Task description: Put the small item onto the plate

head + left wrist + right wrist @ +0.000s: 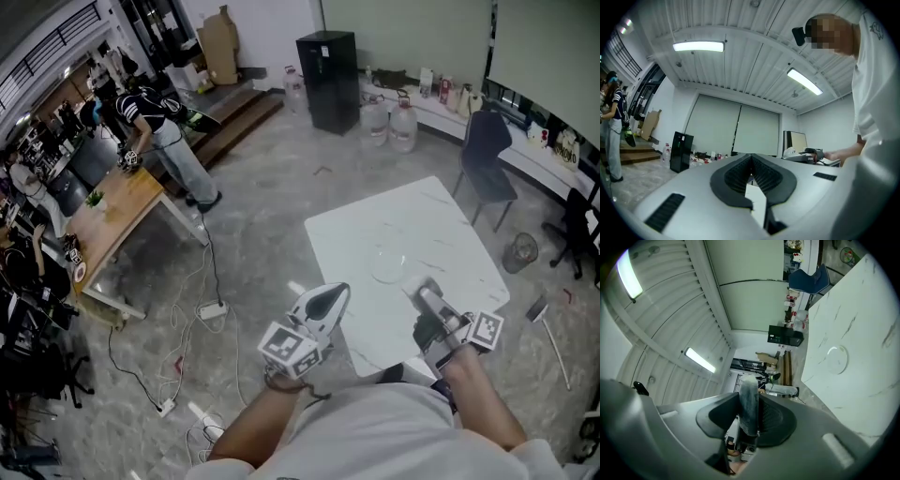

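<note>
While pinched between the partly closed jaws of the right hand-held gripper (751, 397), small item (749, 420): slim, grey, cylindrical, raised over the white worktop (441, 225) edge, apart from the clear plate (387, 265). Left hand-held gripper (751, 161): jaws together, empty.

Right gripper (751, 397) lower centre, jaws clamped on upright grey cylindrical item (749, 417). White marbled table (865, 329) at right, clear plate (836, 358) on it. Black cabinet (785, 336) mid-frame.
</note>
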